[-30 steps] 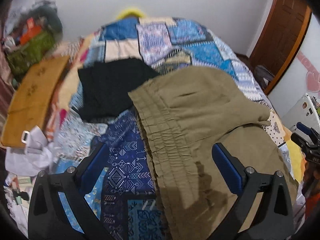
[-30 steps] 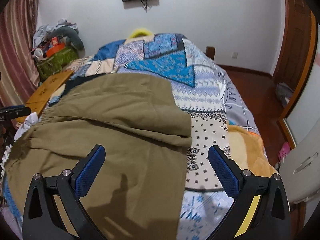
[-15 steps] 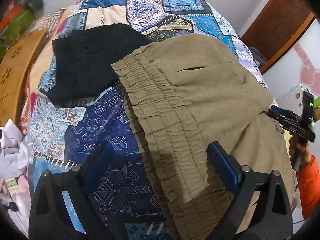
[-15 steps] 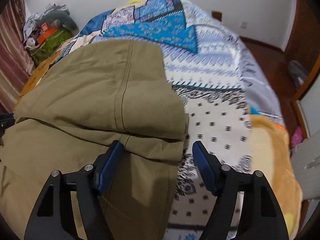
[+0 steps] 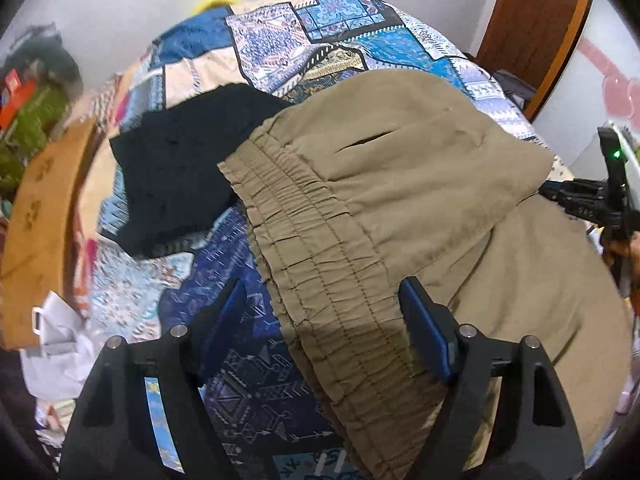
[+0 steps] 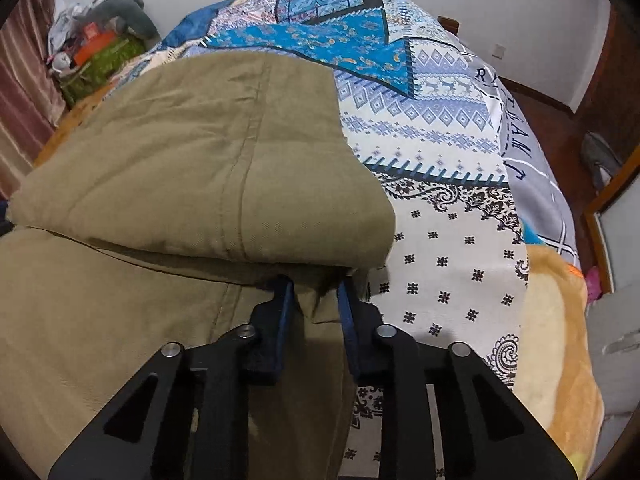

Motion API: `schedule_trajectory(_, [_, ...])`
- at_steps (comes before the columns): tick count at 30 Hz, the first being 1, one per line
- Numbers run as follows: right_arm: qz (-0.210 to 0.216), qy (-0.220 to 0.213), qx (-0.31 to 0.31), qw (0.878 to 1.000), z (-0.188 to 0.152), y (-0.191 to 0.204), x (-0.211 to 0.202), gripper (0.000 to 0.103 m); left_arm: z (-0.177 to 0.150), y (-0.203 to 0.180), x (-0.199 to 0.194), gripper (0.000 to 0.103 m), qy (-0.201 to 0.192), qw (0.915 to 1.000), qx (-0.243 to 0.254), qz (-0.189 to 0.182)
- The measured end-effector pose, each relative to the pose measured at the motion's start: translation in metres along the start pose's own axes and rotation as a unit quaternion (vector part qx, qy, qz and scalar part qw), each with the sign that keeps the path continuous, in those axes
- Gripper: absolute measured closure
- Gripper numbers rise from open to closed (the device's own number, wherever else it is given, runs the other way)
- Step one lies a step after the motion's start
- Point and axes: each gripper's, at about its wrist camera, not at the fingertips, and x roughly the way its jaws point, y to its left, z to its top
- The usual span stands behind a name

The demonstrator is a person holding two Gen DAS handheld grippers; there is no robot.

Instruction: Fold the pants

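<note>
Olive-green pants (image 5: 400, 200) lie partly folded on a patchwork bedspread (image 5: 320, 28), elastic waistband (image 5: 320, 272) toward me. My left gripper (image 5: 324, 300) is open, its blue fingers either side of the waistband. In the right wrist view the folded pants (image 6: 200, 168) fill the left side. My right gripper (image 6: 314, 284) has its fingers narrowed around a bunch of cloth under the fold's near edge, a gap still showing between them; the tips are hidden beneath the fold. The right gripper also shows at the right edge of the left wrist view (image 5: 580, 196).
A black garment (image 5: 180, 168) lies on the bed left of the pants. A wooden board (image 5: 36, 216) and white cloth (image 5: 56, 340) are at the bed's left side. Clutter (image 6: 96, 48) sits by the far-left wall. An orange blanket (image 6: 560, 320) and a wooden door (image 5: 536, 24) are at the right.
My right gripper has moved forward under the fold's edge and its fingers have closed in from wide open. My left gripper has narrowed around the waistband.
</note>
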Motion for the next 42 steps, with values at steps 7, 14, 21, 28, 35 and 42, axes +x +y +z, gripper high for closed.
schedule_trajectory(7, [0.01,0.025,0.036,0.999,0.006,-0.002,0.003,0.085,0.005,0.013,0.012,0.021,0.005,0.9998,-0.016,0.011])
schedule_trajectory(14, [0.009,0.007,0.016,1.0,0.008,0.003,-0.019,0.082,0.003,0.004,0.0,0.021,-0.006,0.9992,0.005,0.04])
schedule_trajectory(21, [0.051,-0.039,0.018,0.998,0.01,0.003,-0.057,0.081,0.013,0.009,-0.011,0.021,-0.016,0.9995,-0.023,0.013])
schedule_trajectory(28, [0.044,-0.067,0.033,0.996,0.024,0.0,-0.056,0.045,0.037,0.019,0.011,0.011,0.005,0.9979,-0.065,-0.009])
schedule_trajectory(35, [0.086,-0.026,0.085,0.992,0.029,-0.019,-0.011,0.045,0.041,0.025,0.043,0.002,0.044,0.9935,-0.089,-0.056])
schedule_trajectory(42, [0.112,-0.018,0.061,0.992,0.027,-0.007,0.016,0.078,0.039,0.022,0.038,0.014,0.002,0.9983,-0.059,-0.003])
